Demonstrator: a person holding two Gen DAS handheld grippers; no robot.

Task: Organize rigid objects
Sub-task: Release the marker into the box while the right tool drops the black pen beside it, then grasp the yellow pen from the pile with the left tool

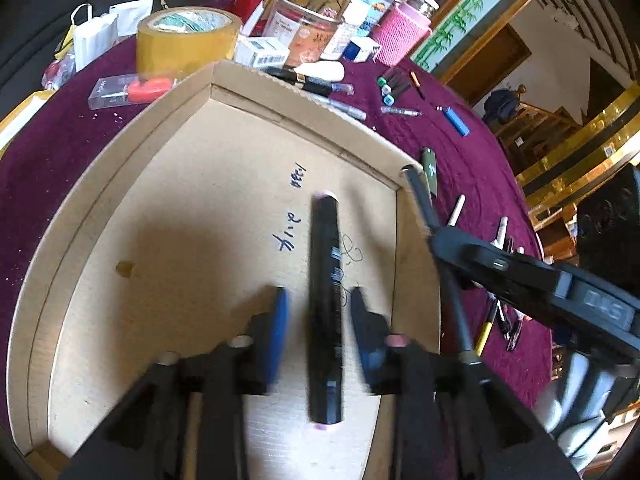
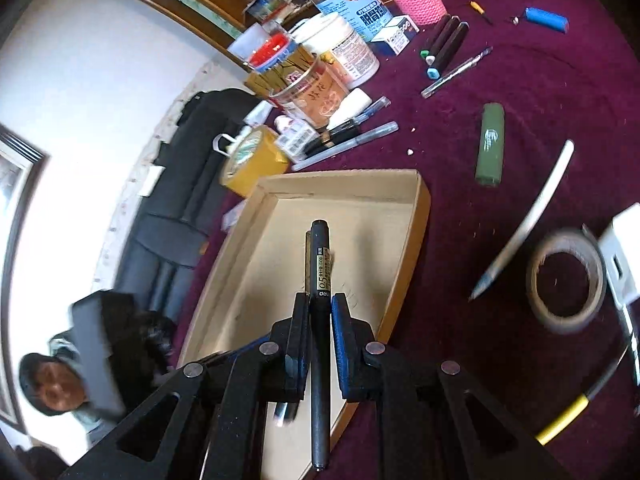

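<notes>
The left gripper's (image 1: 318, 320) fingers (image 1: 278, 332) stand apart over the cardboard tray (image 1: 120, 208), with a black marker (image 1: 326, 300) between them; clear gaps show on both sides of the marker, so the pads do not press it. The marker looks motion-blurred, and whether it rests on the tray floor or is just above it cannot be told. It lies lengthwise, nearer the tray's right wall than its left, beside some blue handwriting on the cardboard.

The right gripper (image 2: 320, 320) is clenched on a black pen (image 2: 320, 320): its blue-faced pads (image 2: 340, 340) squeeze the barrel on both sides, and the pen's capped end sticks out forward above the tray interior. In the left wrist view this gripper (image 1: 420, 196) reaches in over the tray's right wall with the thin pen pointing toward the tray's far right corner.

The tray sits on a dark purple tablecloth (image 1: 60, 152). Beyond its far edge stand a roll of yellow tape (image 1: 186, 36), a small white box (image 1: 262, 51), a jar (image 1: 304, 28) and a pink cup (image 1: 402, 34). Past the tray's far right corner lie a green lighter (image 2: 490, 144) and, farther off, a blue lighter (image 2: 547, 19) and a cluster of markers (image 2: 444, 46). To the tray's right lie a white pen (image 2: 528, 216) and a grey tape ring (image 2: 568, 284).
</notes>
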